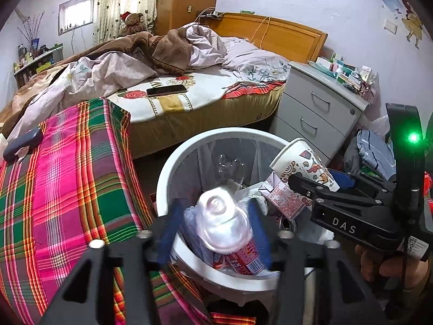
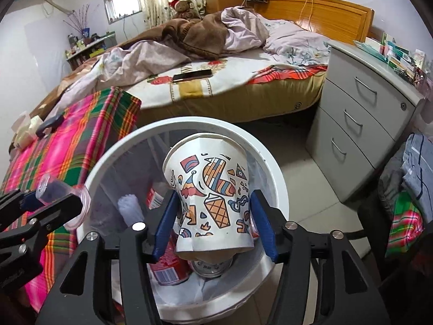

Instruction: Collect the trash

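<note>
The right gripper (image 2: 215, 216) is closed on a printed paper cup (image 2: 213, 192), its blue pads (image 2: 166, 224) pressing the cup's sides near the base so the wall creases; the cup is held mouth-forward and tilted, directly above the open mouth of the white wastebasket (image 2: 273, 173). The left gripper (image 1: 213, 227) grips a clear plastic cup (image 1: 222, 222), blue pads at either side (the cup is blurred in the left wrist view), and this too hangs over the basket, just inside its near rim. The two grippers stand close side by side above the bin, the left one's tip at the basket's left rim in the right wrist view. Inside the wastebasket lie a red-labelled can (image 2: 170, 268), a metal can end (image 2: 212, 266), a small red-printed carton (image 1: 282, 197) and a clear bottle (image 1: 228, 168) against the far wall; the far half of the interior shows open space. To the left, a plaid-covered surface (image 1: 67, 178) touches or nearly touches the basket's rim, with a dark case (image 1: 23, 142) lying on it. Beyond the basket a strip of floor separates it from the bed (image 2: 230, 94), which carries a phone (image 2: 192, 75). To the right, bare tile floor (image 2: 311, 189) lies between the basket and a grey drawer cabinet (image 2: 362, 124); folded clothes (image 2: 416, 178) are piled at the far right.
</note>
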Demonstrator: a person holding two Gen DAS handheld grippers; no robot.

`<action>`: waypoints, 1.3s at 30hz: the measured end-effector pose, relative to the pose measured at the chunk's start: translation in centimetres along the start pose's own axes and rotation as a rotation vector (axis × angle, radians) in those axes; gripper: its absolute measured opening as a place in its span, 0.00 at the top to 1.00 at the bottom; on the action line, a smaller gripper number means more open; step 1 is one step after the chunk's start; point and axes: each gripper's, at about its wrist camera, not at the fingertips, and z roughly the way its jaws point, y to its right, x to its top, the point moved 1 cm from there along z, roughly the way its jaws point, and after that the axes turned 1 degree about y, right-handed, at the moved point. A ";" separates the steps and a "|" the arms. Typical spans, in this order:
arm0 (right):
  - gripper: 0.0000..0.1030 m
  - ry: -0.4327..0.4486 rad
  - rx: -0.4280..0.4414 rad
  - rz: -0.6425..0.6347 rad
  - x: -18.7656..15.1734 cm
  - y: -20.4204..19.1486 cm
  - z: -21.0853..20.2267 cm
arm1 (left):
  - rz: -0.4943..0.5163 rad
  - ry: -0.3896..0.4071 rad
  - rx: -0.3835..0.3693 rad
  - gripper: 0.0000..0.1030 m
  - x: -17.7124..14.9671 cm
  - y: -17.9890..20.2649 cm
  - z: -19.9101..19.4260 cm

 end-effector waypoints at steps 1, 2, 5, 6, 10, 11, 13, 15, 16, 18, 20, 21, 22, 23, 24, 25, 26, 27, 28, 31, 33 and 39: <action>0.43 0.001 0.001 0.002 0.0 0.1 0.0 | -0.002 0.002 0.001 0.40 0.0 -0.1 0.0; 0.43 0.002 0.001 0.005 -0.1 0.2 0.0 | -0.005 0.002 0.001 0.39 0.0 -0.1 0.1; 0.41 0.003 0.005 0.014 -0.1 0.3 -0.1 | -0.025 -0.006 0.003 0.37 -0.1 -0.5 0.1; 0.41 0.006 0.007 0.016 -0.2 0.3 -0.2 | -0.027 -0.005 0.000 0.36 -0.1 -0.6 0.1; 0.41 0.023 0.007 0.013 -0.3 -0.1 -0.7 | -0.037 0.005 -0.002 0.35 -0.3 -0.7 -0.5; 0.41 0.027 0.009 0.014 -0.3 -0.2 -0.8 | -0.040 0.009 -0.002 0.35 -0.4 -0.8 -0.7; 0.41 0.037 0.016 0.022 -0.4 -0.4 -1.1 | -0.035 0.017 0.007 0.35 -0.6 -0.9 -1.2; 0.41 0.055 0.019 0.030 -0.6 -0.6 -1.6 | -0.039 0.028 0.015 0.35 -0.9 -1.1 -1.7; 0.41 0.061 0.020 0.033 -0.7 -0.7 -1.9 | -0.044 0.031 0.019 0.35 -1.0 -1.3 -2.1; 0.41 0.076 0.024 0.037 -0.9 -1.0 -2.4 | -0.040 0.050 0.048 0.35 -1.3 -1.5 -2.9; 0.41 0.096 0.029 0.045 -1.2 -1.3 -3.2 | -0.037 0.065 0.069 0.35 -1.7 -1.9 -3.8; 0.41 0.109 0.034 0.046 -1.4 -1.5 -3.7 | -0.042 0.073 0.069 0.35 -1.9 -2.1 -4.3; 0.41 0.120 0.039 0.046 -1.6 -1.7 -4.1 | -0.051 0.083 0.068 0.34 -2.2 -2.3 -4.9; 0.41 0.133 0.044 0.044 -1.9 -2.0 -4.6 | -0.058 0.095 0.071 0.34 -2.4 -2.4 -5.5; 0.41 0.143 0.045 0.039 -2.1 -2.3 -5.0 | -0.060 0.109 0.075 0.32 -2.7 -2.6 -6.1; 0.41 0.155 0.042 0.033 -2.4 -2.6 -5.4 | -0.062 0.120 0.083 0.32 -3.0 -2.7 -6.7; 0.41 0.168 0.040 0.029 -2.6 -2.9 -5.8 | -0.062 0.132 0.090 0.31 -3.2 -2.9 -7.2; 0.41 0.184 0.037 0.022 -3.0 -3.3 -6.3 | -0.058 0.145 0.100 0.31 -3.6 -3.0 -7.8; 0.41 0.198 0.037 0.017 -3.3 -3.5 -6.7 | -0.059 0.150 0.112 0.30 -4.0 -3.1 -8.3; 0.41 0.230 0.043 0.016 -4.3 -4.3 -7.8 | -0.059 0.172 0.146 0.30 -4.9 -3.3 -9.5; 0.41 0.250 0.049 0.012 -4.8 -4.8 -8.3 | -0.061 0.195 0.172 0.30 -5.8 -3.3 -10.5; 0.41 0.302 0.051 0.004 -6.7 -5.9 -10.1 | -0.057 0.214 0.231 0.29 -8.0 -3.7 -12.0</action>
